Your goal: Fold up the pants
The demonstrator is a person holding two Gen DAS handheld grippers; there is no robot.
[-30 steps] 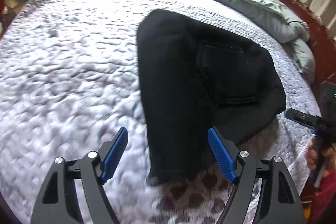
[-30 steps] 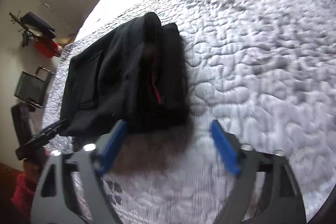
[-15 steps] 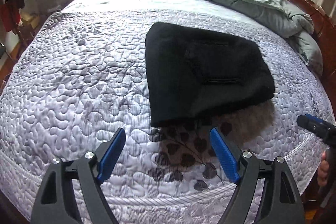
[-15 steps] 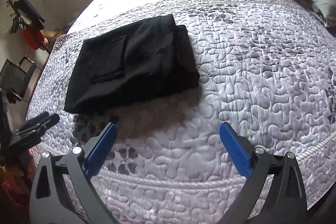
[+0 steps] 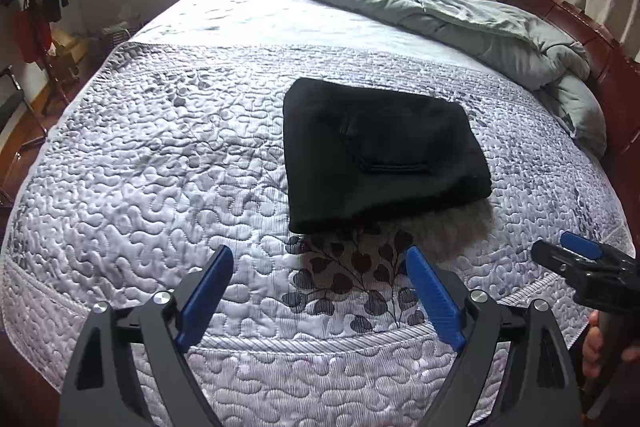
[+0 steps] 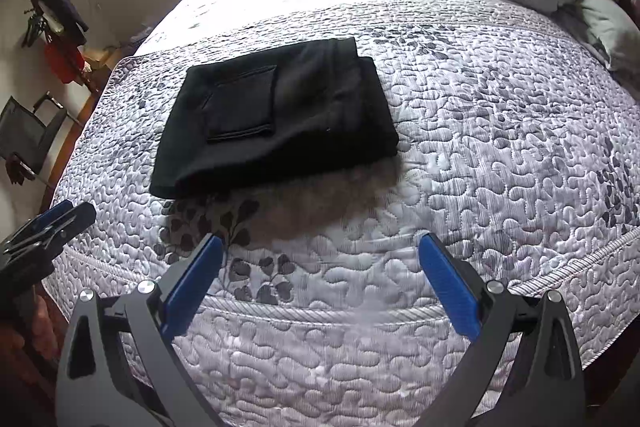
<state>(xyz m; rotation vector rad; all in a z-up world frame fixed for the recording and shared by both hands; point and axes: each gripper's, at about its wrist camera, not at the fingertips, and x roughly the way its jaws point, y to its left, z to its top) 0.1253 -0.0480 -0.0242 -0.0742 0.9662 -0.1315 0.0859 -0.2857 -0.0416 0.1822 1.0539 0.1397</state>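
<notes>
Black pants point(image 5: 376, 151) point(image 6: 276, 119) lie folded into a flat rectangle on the quilted bed, a back pocket facing up. My left gripper point(image 5: 320, 259) hangs above the bed's near edge, short of the pants; its jaws are opening and hold nothing. Over the same edge, to the right of the pants, my right gripper point(image 6: 320, 247) stands open and empty. The right gripper also shows at the right edge of the left wrist view, and the left one at the left edge of the right wrist view.
A lilac quilted bedspread point(image 5: 160, 167) point(image 6: 500, 131) covers the bed. A grey-green duvet point(image 5: 460, 23) is bunched at the far side by the wooden headboard point(image 5: 592, 39). A chair point(image 6: 28, 131) and hanging clothes point(image 5: 36, 7) stand left of the bed.
Both grippers have pulled back and up from the pants, which now lie flat and small in view. The pants have settled into a neat fold; the left jaws spread a little wider.
</notes>
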